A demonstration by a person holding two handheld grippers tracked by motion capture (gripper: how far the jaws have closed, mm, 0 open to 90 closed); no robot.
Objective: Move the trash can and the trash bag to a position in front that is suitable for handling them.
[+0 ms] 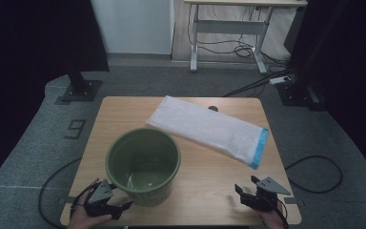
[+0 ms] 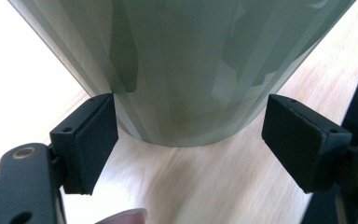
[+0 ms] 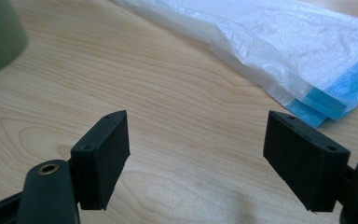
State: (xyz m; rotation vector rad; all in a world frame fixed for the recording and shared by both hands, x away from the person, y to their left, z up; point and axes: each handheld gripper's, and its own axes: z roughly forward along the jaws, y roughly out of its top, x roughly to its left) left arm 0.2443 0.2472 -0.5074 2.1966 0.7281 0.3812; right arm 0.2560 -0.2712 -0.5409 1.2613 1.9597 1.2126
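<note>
Green bucket (image 1: 143, 164) beside white bag (image 1: 209, 130)

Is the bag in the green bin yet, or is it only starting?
Only starting. The green bin is empty, and the white bag lies flat and folded on the table. The left tongs are open beside the bin's base; the right tongs are open, holding nothing. Everything remains.

Bucket (image 1: 143, 164) left of bag (image 1: 209, 128) (both on table (image 1: 209, 179))
</note>
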